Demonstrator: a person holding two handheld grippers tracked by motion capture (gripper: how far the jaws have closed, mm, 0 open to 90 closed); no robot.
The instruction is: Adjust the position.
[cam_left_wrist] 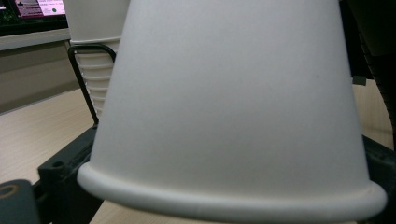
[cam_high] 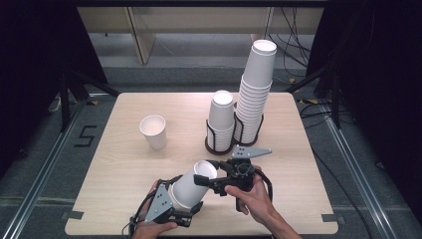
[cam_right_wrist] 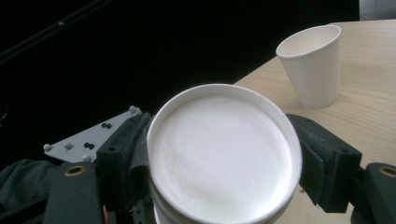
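High view has the paper cup [cam_high: 191, 186] low in the middle of the frame, tipped on its side between both grippers. Left gripper [cam_high: 191, 211] clamps its rim end, right gripper [cam_high: 209, 174] pinches the bottom end. Looks like cups are being pulled off or fed onto the two stacks in the black holder [cam_high: 219, 142] right of centre; can't say which. One lone cup [cam_high: 154, 131] stands upright at centre left, so I'd guess plenty is left.
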